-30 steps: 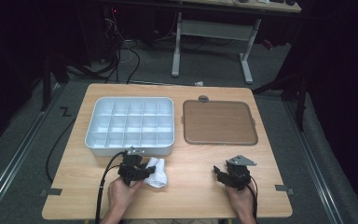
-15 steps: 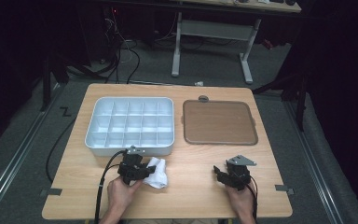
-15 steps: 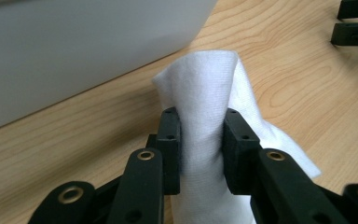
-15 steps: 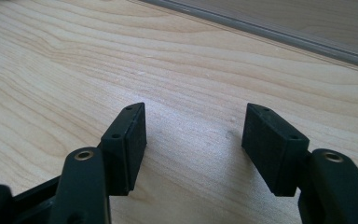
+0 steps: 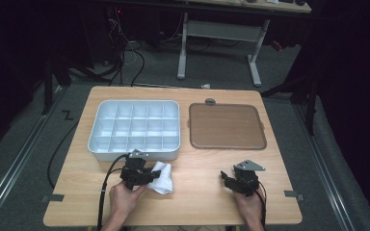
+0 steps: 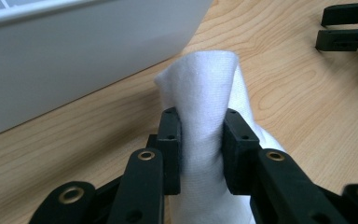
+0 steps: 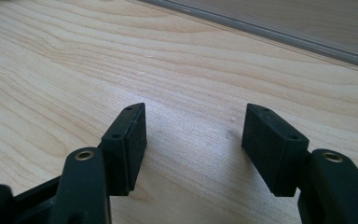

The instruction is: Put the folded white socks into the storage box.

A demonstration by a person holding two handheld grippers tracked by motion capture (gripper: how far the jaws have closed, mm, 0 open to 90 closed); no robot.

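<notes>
A white cloth [image 5: 164, 178] lies crumpled on the wooden table just in front of the compartment tray. My left gripper [image 5: 148, 175] points right at it and is shut on it. In the left gripper view a raised fold of the cloth [image 6: 206, 79] is pinched between the two black pads, with my left gripper [image 6: 200, 117] low over the wood. My right gripper [image 5: 227, 179] rests at the front right of the table, pointing left. Its jaws stand wide apart in the right gripper view, and my right gripper [image 7: 193, 126] has only bare wood between them.
A white tray with several compartments [image 5: 95, 140] sits at the back left, its wall [image 6: 74, 56] close beside the cloth. A flat brown tray [image 5: 226, 126] lies at the back right, its edge [image 7: 279, 35] ahead of my right gripper. Cables trail off the table's front.
</notes>
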